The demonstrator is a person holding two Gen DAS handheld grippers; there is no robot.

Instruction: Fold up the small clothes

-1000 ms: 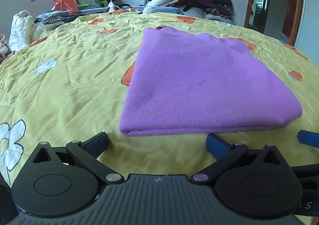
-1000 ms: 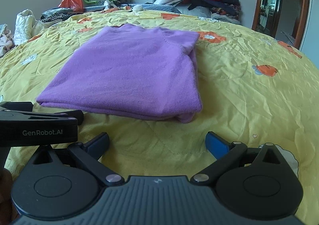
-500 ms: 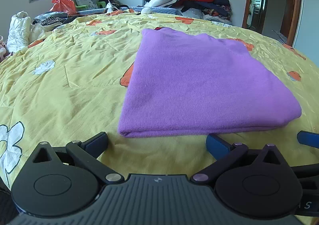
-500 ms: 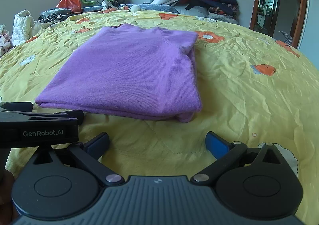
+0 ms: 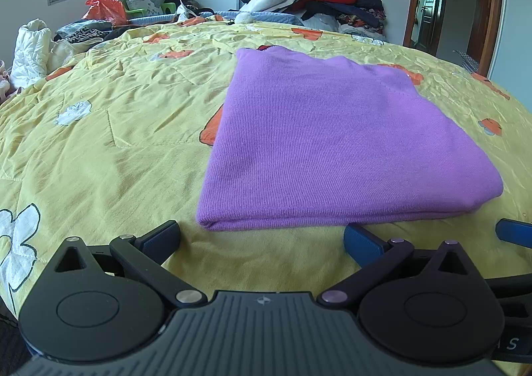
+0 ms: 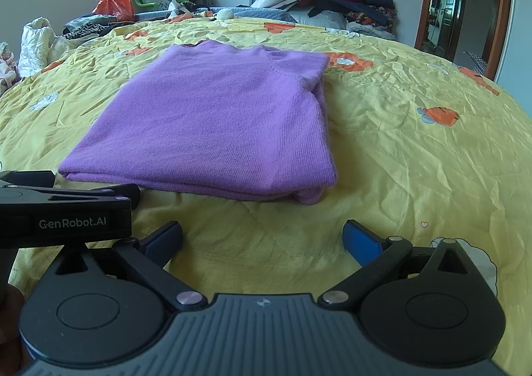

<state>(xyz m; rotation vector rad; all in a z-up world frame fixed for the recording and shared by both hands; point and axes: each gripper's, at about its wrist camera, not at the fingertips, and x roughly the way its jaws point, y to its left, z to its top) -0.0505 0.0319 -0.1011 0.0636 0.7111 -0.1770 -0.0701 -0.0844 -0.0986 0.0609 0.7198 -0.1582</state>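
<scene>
A purple knitted garment (image 5: 332, 143) lies folded into a flat rectangle on the yellow flowered bedspread (image 5: 116, 129). It also shows in the right wrist view (image 6: 216, 123). My left gripper (image 5: 262, 236) is open and empty, just in front of the garment's near folded edge. My right gripper (image 6: 262, 236) is open and empty, a little back from the garment's near right corner. The left gripper's body (image 6: 66, 209) shows at the left of the right wrist view. A blue fingertip of the right gripper (image 5: 513, 231) shows at the right edge of the left wrist view.
A heap of dark and red clothes (image 5: 319, 0) is piled at the far side of the bed. An orange bag (image 5: 103, 8), a pillow and white bedding (image 5: 31, 50) lie at the far left. A wooden door frame (image 5: 478, 3) stands at the right.
Both views have shifted slightly; the garment sits a little farther from both grippers. The garment and the jaws are unchanged.
</scene>
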